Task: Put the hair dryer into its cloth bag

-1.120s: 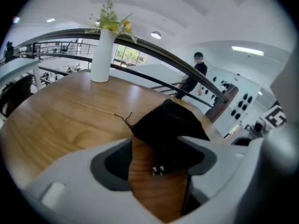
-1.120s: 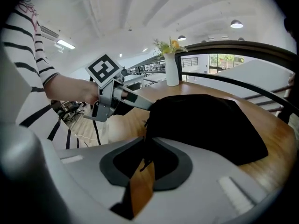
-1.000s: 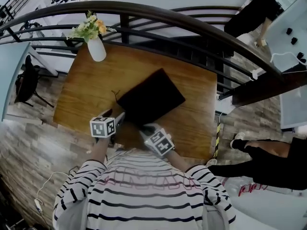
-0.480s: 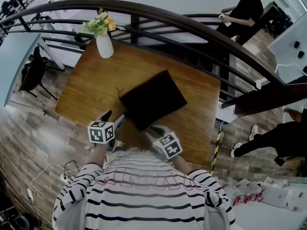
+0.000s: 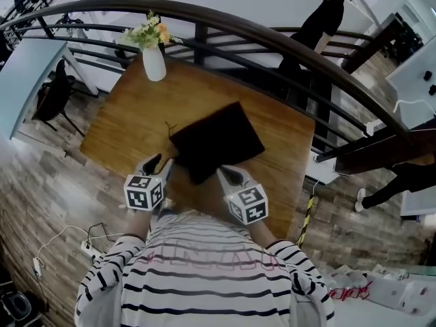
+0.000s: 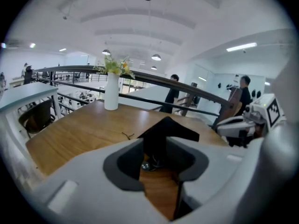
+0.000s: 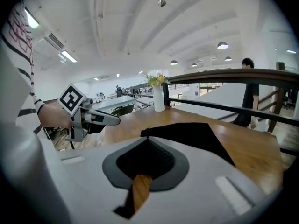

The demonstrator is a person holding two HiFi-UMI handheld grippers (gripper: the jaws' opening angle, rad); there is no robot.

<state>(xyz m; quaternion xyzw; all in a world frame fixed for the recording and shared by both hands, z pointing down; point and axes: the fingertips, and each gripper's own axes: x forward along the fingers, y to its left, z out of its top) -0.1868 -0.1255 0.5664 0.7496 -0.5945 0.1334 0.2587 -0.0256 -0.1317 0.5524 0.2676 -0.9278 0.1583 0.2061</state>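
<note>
The black cloth bag (image 5: 216,140) lies flat on the wooden table (image 5: 122,121), and no hair dryer shows outside it. My left gripper (image 5: 161,163) hovers by the bag's near left corner. Its jaws have just been closing; a gap remains, showing only bare wood and the bag's near end (image 6: 166,129) beyond. Something small and shiny (image 6: 148,164) sits at that end. My right gripper (image 5: 223,172) is over the bag's near edge, shut on nothing, its pads (image 7: 145,146) meeting. Each gripper appears in the other's view: the right gripper (image 6: 243,125) and the left gripper (image 7: 100,118).
A white vase of flowers (image 5: 154,63) stands at the table's far left corner. A thin drawstring (image 5: 167,129) trails from the bag's left corner. A dark curved railing (image 5: 272,36) runs behind the table, with a person (image 5: 320,19) beyond it. A power strip (image 5: 88,249) lies on the floor.
Both grippers have lifted a little off the bag's near edge and drawn back toward me. The bag has stayed flat on the table. The person beyond the railing has walked left.
</note>
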